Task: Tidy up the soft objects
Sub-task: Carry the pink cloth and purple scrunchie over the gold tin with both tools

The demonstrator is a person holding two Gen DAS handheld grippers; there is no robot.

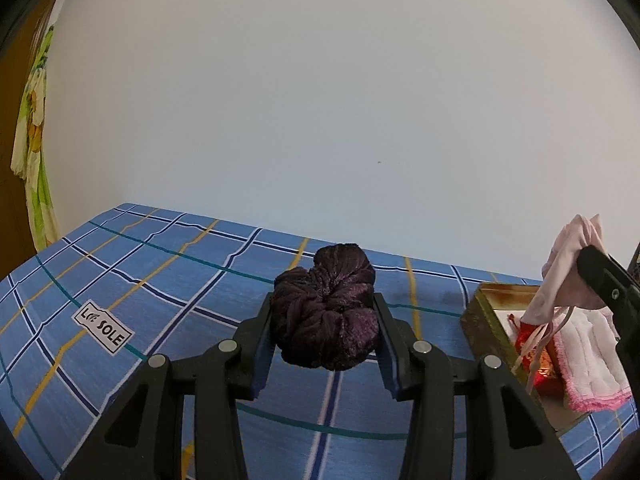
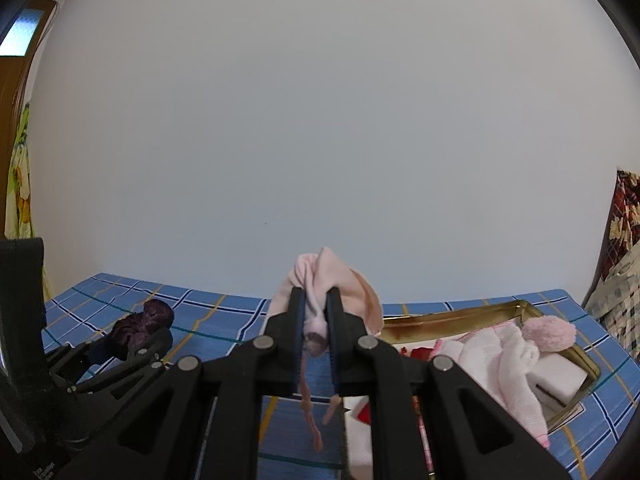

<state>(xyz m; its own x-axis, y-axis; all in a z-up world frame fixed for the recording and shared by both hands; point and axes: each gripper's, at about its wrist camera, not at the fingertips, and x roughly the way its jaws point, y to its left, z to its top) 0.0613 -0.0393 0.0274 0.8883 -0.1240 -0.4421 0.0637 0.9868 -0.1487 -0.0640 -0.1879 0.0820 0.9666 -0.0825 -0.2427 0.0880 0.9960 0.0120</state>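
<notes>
My left gripper [image 1: 324, 312] is shut on a dark purple velvet scrunchie [image 1: 326, 308] and holds it above the blue plaid cloth [image 1: 120, 280]; it also shows in the right wrist view [image 2: 140, 326]. My right gripper [image 2: 316, 304] is shut on a pale pink cloth pouch [image 2: 324, 280] with hanging strings, held above the left end of a gold tin box [image 2: 452, 316]. The pouch also shows in the left wrist view [image 1: 568, 276], over the box [image 1: 480, 320].
The box holds a white towel with pink trim [image 1: 588, 364], a red pouch [image 1: 540, 360], a pink fluffy item [image 2: 552, 334] and a white block [image 2: 560, 380]. A white wall stands behind the table. A "SOLE" label [image 1: 103, 327] lies on the cloth.
</notes>
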